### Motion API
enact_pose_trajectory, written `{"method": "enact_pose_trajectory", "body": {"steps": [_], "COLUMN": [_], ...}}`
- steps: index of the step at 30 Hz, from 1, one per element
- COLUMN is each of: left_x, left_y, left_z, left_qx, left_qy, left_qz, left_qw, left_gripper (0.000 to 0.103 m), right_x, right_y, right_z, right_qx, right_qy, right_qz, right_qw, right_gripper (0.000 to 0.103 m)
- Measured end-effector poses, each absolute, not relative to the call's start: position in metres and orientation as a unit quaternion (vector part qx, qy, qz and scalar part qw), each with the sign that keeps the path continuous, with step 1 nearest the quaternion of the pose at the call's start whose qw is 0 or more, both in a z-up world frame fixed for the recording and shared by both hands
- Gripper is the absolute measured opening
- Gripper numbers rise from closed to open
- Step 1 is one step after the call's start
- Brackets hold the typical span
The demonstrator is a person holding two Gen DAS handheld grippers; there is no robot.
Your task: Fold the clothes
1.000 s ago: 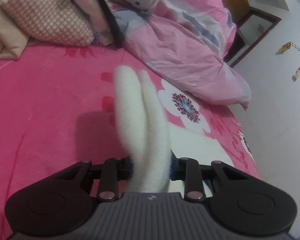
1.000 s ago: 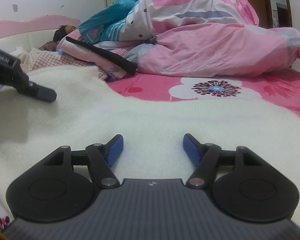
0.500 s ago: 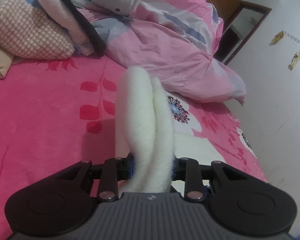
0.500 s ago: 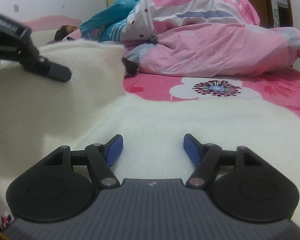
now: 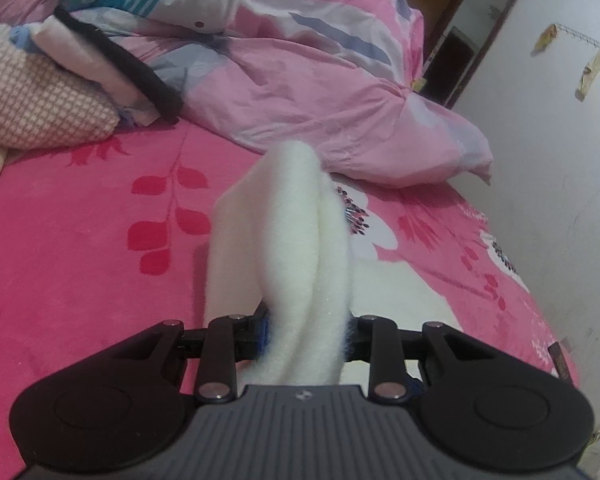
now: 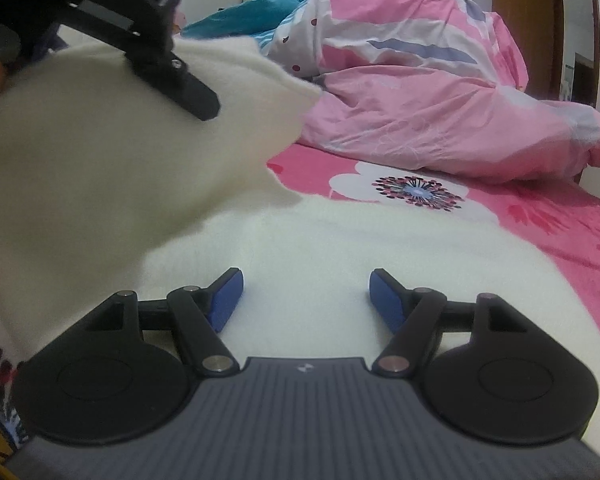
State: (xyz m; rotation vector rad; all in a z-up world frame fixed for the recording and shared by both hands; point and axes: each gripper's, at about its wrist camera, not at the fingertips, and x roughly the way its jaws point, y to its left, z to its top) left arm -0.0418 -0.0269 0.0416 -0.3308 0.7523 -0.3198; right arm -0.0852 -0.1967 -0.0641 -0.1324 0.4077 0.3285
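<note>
While left gripper (image 5: 306, 330) pinches white garment (image 5: 300, 240), no lettering reads.

Fuzzy white garment (image 5: 300, 248) — probably fleece.

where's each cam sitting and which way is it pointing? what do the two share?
Left wrist: on the left tongs, above the bed, looking along the white garment they clamp, toward the pink duvet.
Right wrist: on the open right tongs, low over the garment, facing the duvet; left tongs visible upper left.
Shared: garment, duvet, flowered bedsheet.
</note>
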Motion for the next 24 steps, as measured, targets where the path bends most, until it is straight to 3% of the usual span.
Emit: {"method": "enact_pose_trajectory", "body": {"steps": [24], "left_x": [-0.036], "left_y": [-0.105], "left_z": [0.063], "left_qx": [-0.135], "left_qy": [0.352], "left_qz": [-0.205], "left_qw": [0.903], "left_gripper": [0.030], "right_x": [-0.091], "right_y": [-0.201], "right_z": [-0.075], "right_qx": [-0.046], "right_qy": [0.189], "right_qz": [0.161], "right_qw": [0.968], "right_gripper": [0.070]}}
